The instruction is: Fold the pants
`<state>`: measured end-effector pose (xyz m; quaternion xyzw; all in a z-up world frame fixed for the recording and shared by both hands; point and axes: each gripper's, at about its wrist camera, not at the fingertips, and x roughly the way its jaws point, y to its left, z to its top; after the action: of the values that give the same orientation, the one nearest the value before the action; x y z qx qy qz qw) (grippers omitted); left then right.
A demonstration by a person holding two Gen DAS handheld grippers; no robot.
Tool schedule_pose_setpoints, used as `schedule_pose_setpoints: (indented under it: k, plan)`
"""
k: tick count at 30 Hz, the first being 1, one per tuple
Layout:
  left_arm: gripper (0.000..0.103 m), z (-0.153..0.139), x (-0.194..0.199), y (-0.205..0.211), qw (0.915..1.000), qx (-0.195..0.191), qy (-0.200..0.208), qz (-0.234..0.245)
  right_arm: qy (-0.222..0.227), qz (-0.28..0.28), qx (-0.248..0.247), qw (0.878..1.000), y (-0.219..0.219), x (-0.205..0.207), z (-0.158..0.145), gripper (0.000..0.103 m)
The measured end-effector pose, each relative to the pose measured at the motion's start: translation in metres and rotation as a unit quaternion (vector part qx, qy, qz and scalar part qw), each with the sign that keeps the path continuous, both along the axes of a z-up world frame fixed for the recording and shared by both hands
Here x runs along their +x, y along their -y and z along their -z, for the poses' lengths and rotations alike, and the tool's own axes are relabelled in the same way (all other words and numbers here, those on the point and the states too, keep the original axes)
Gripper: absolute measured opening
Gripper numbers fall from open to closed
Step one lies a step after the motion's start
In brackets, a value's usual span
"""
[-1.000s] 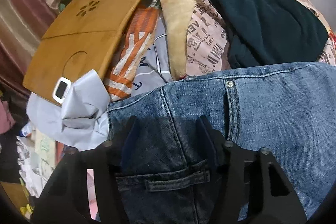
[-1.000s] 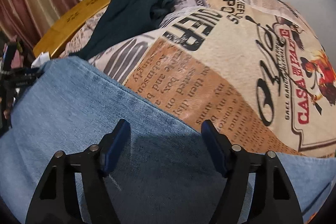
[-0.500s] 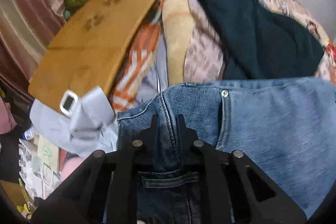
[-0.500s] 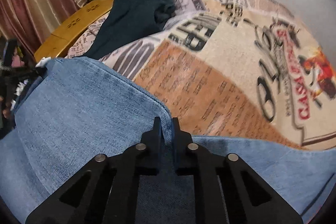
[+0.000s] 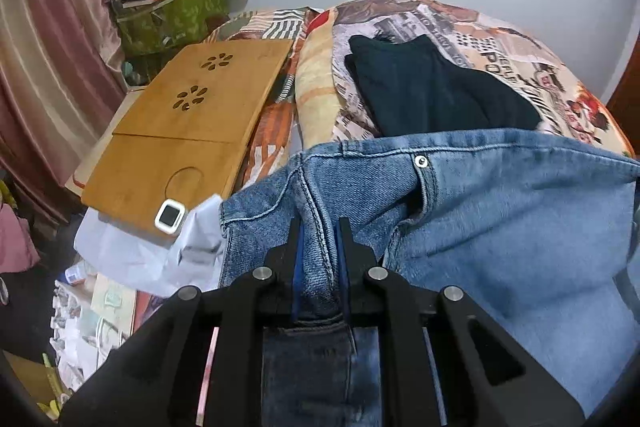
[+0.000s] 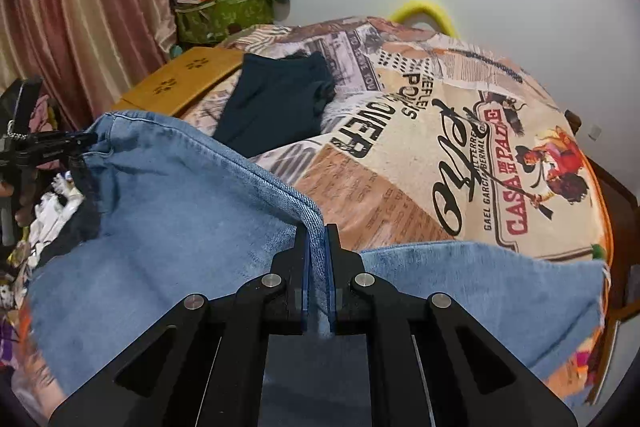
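The blue jeans [image 5: 500,219] hang lifted off the bed, stretched between my two grippers. My left gripper [image 5: 319,227] is shut on the waistband seam beside the rivet button [image 5: 421,161]. My right gripper [image 6: 318,233] is shut on a folded edge of the denim [image 6: 180,211] further along the leg. In the right wrist view the left gripper [image 6: 60,143] shows at the far left, holding the other end of the jeans. A lower part of the jeans [image 6: 500,291] lies on the bed.
The bed has a printed newspaper-pattern cover [image 6: 460,147]. A dark folded garment [image 5: 432,91] lies on it behind the jeans. A wooden lap tray [image 5: 188,131] with a small white device [image 5: 170,217] sits left. A cluttered green box [image 5: 172,11] and curtains [image 6: 80,7] stand at the back left.
Both grippers went from open over the denim to shut on it, then rose, lifting the jeans off the bed. More of the wall and room shows now.
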<state>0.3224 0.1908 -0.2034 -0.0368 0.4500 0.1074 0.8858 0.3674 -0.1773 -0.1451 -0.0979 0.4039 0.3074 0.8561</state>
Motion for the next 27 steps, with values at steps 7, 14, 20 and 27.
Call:
schedule_pose_setpoints:
  k: [7, 14, 20, 27]
  plan:
    - [0.014, -0.021, -0.047, 0.010, 1.0000, 0.004, 0.002, 0.007, 0.008, -0.016, 0.002, 1.000, 0.007, -0.050, -0.019, 0.006]
    - [0.014, -0.026, -0.094, 0.013, 1.0000, -0.007, 0.001, 0.002, 0.008, -0.023, 0.004, 1.000, 0.012, -0.094, -0.020, 0.006]
    - [0.014, -0.011, -0.133, 0.014, 0.9997, -0.022, -0.013, -0.004, 0.001, -0.027, 0.003, 1.000, 0.015, -0.124, -0.007, 0.006]
    - [0.013, 0.013, -0.165, 0.013, 0.9985, -0.042, -0.033, -0.011, -0.018, -0.020, 0.007, 1.000, 0.019, -0.146, 0.014, 0.006]
